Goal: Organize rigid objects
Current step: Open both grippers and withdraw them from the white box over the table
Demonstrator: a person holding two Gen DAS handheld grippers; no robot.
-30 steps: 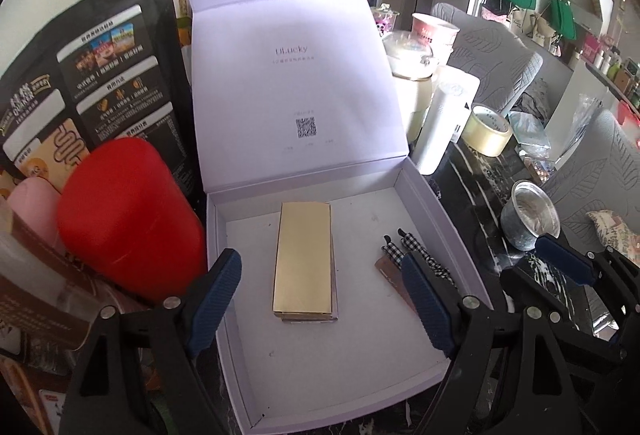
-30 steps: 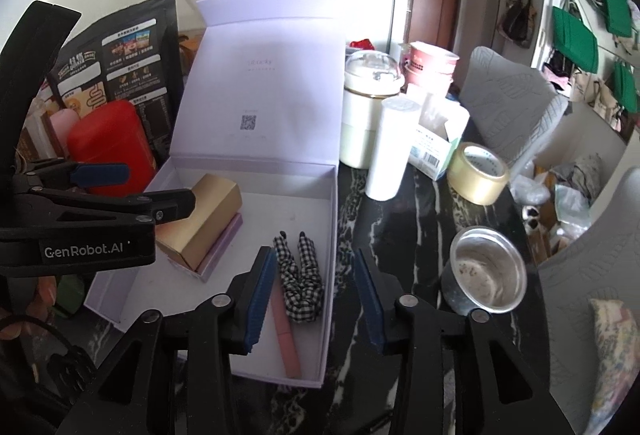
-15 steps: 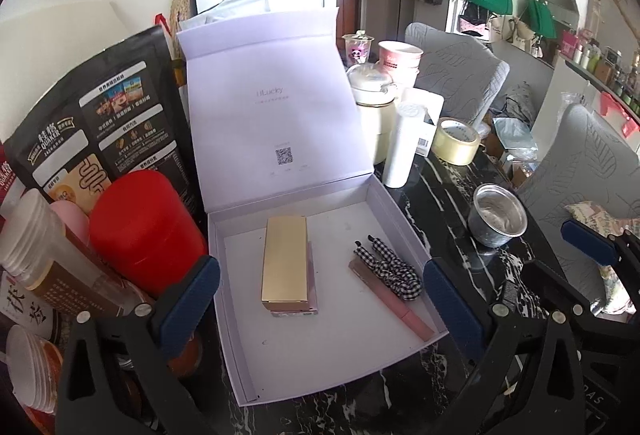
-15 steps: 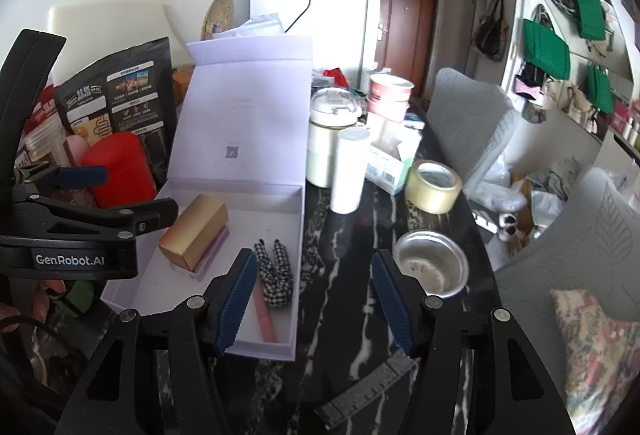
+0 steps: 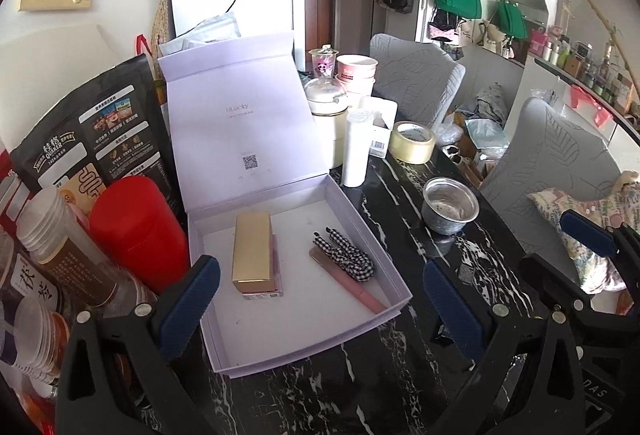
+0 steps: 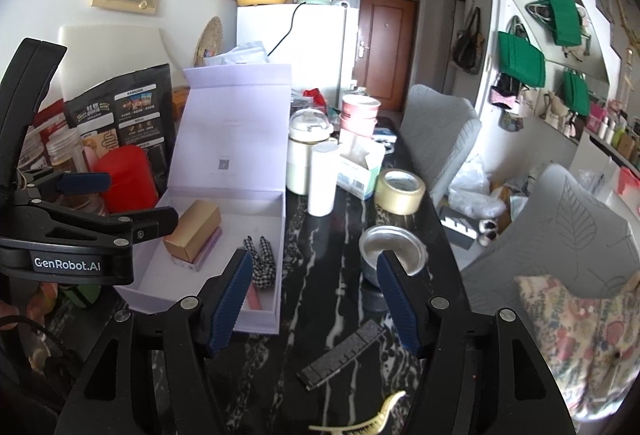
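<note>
An open lilac box (image 5: 312,349) sits on the black marble table with its lid upright. Inside lie a gold box (image 5: 252,247) stacked on a pink one, a checkered hair tie (image 5: 348,255) and a pink stick (image 5: 352,287). My left gripper (image 5: 318,271) hovers above the box's near end, wide open and empty. In the right wrist view the box (image 6: 256,321), gold box (image 6: 194,229) and hair tie (image 6: 262,263) are at the left. My right gripper (image 6: 314,263) is over the table right of the box, jaws opening, nothing between them.
A steel bowl (image 6: 390,253), tape roll (image 6: 400,191), white cylinder (image 6: 322,179) and cream jar (image 6: 308,155) stand right of the box. A black flat strip (image 6: 344,355) and yellow hair claw (image 6: 360,423) lie near me. A red canister (image 5: 136,227), jars and a black bag crowd the left.
Both grippers drew back and up from the box and their jaws widened. The gold box, hair tie and pink stick stayed lying in the box.
</note>
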